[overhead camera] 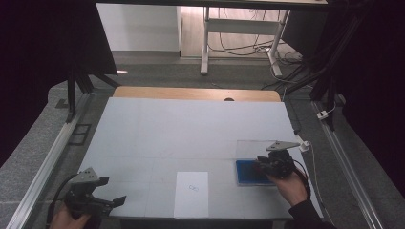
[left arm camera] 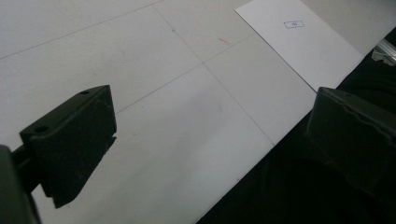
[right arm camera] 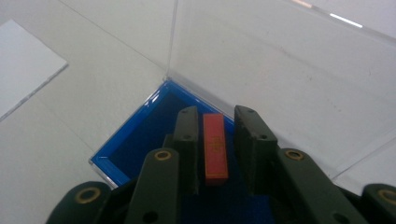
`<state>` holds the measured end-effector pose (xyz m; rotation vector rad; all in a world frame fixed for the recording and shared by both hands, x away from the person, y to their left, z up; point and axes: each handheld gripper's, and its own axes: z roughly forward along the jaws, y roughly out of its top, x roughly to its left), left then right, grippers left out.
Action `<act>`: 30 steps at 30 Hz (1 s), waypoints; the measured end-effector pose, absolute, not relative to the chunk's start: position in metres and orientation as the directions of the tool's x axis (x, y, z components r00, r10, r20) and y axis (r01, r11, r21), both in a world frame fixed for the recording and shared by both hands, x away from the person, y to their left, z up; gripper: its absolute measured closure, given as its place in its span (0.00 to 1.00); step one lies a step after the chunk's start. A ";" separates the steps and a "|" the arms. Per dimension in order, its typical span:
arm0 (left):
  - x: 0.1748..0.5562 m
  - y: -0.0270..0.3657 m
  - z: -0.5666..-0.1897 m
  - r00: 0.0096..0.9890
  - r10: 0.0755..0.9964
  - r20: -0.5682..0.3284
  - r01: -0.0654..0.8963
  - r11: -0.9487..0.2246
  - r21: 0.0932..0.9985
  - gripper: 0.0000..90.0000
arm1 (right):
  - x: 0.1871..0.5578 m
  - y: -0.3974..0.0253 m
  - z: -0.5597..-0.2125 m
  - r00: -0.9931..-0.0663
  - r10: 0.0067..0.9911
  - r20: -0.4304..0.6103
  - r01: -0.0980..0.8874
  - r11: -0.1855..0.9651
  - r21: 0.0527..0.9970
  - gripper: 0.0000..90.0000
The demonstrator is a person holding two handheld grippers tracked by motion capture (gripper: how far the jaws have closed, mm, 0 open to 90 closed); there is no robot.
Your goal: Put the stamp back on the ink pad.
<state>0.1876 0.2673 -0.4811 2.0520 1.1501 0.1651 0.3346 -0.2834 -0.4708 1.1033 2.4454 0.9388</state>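
Right gripper (right arm camera: 215,140): jaws nearly closed around a small red block (right arm camera: 215,148), standing on edge between them. There's a slim gap on the right side, so I can't tell whether it's a firm pinch or just bracketing. Block sits inside the blue tray (right arm camera: 140,140), near its far corner, under the open clear lid (right arm camera: 280,60) that stands up from the tray's back edge. In the high view the right gripper (overhead camera: 274,164) is over the blue tray (overhead camera: 244,171) at the table's near right, person's hand (overhead camera: 290,187) behind it.

Left gripper (left arm camera: 210,135): jaws wide apart, nothing between them, hanging over the near left edge of the white table (left arm camera: 140,70). White sheet of paper (overhead camera: 192,193) lies near the front edge, between the two grippers, with a small printed mark in its middle.
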 end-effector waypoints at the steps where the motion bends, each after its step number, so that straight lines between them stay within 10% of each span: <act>1: 0.188 0.267 -0.481 0.585 0.775 -0.238 0.675 -0.303 0.672 0.02 | 0.334 -0.283 -0.470 -0.662 0.750 -0.003 0.552 0.490 0.674 0.77; 30: 0.187 0.267 -0.481 0.582 0.778 -0.237 0.678 -0.304 0.670 0.02 | 0.318 -0.275 -0.458 -0.650 0.757 0.070 0.558 0.413 0.720 0.18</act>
